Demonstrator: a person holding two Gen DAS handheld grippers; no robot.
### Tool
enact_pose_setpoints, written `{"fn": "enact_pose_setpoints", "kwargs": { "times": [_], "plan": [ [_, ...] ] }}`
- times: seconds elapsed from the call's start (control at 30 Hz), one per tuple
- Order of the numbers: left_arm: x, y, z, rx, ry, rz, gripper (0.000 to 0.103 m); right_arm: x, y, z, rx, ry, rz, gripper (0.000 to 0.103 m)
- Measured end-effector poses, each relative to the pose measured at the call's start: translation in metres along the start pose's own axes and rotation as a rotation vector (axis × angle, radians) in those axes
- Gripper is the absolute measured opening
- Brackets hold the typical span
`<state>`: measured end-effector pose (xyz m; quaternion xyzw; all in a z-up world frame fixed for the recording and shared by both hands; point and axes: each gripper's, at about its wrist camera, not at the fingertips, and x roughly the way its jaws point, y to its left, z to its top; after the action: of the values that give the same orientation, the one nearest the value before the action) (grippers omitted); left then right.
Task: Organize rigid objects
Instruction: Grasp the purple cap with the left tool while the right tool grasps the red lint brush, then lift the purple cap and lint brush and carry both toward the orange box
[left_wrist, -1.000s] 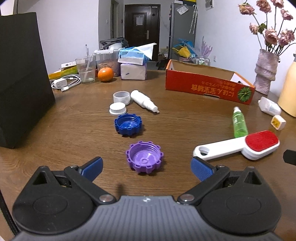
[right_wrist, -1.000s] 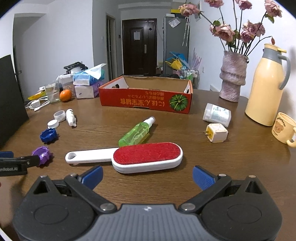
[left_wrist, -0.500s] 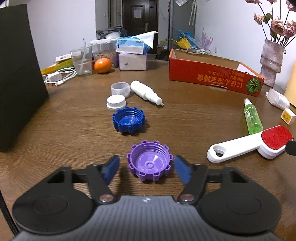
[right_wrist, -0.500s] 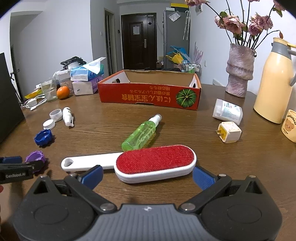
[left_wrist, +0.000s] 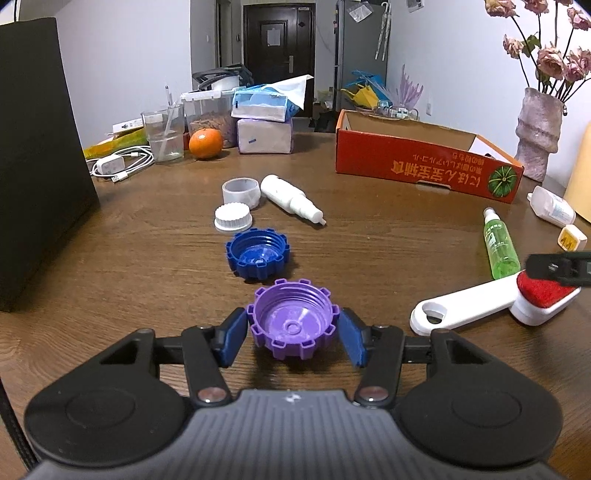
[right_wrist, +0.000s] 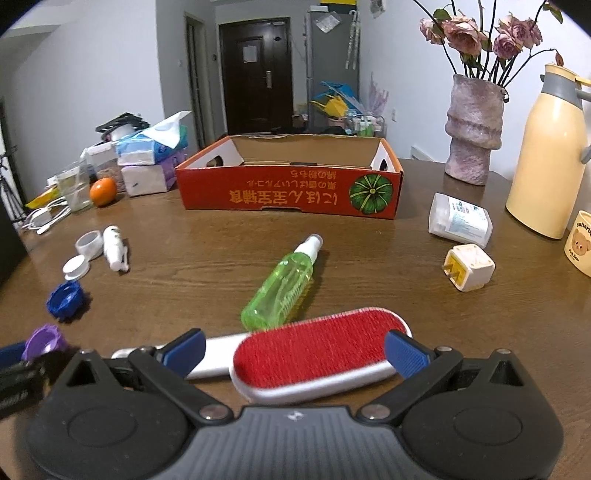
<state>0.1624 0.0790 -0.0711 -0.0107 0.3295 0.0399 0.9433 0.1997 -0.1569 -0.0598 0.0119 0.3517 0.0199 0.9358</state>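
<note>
A purple ribbed cap lies open side up on the wooden table, and my left gripper is shut on it, a blue pad against each side. A blue cap sits just beyond it. My right gripper stands open over a white lint brush. The brush's red head lies between the pads, the right pad close to its end, the left pad over the handle. In the right wrist view the purple cap shows at the lower left edge.
Beyond lie a green spray bottle, a white cap, a white ring, a white bottle, a plug adapter and a pill bottle. An open red box stands at the back. Vase, flask right.
My left gripper's jaws came together from wide apart onto the purple cap. My right gripper moved forward and now has the brush's red head between its pads.
</note>
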Motion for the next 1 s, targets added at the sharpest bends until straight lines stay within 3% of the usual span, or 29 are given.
{"fn": "enact_pose_setpoints", "kwargs": {
  "times": [0.3, 0.77, 1.0],
  "plan": [
    [-0.010, 0.004, 0.002, -0.022, -0.031, -0.005, 0.055, 0.035, 0.023, 0.008, -0.041, 0.068, -0.104, 0.103],
    [-0.015, -0.002, 0.001, -0.023, -0.037, -0.007, 0.056, 0.019, -0.014, -0.009, -0.092, 0.060, -0.047, 0.103],
    [-0.020, -0.008, 0.004, -0.023, -0.050, -0.005, 0.056, 0.020, -0.016, 0.000, 0.027, 0.038, -0.055, 0.103]
  ]
}}
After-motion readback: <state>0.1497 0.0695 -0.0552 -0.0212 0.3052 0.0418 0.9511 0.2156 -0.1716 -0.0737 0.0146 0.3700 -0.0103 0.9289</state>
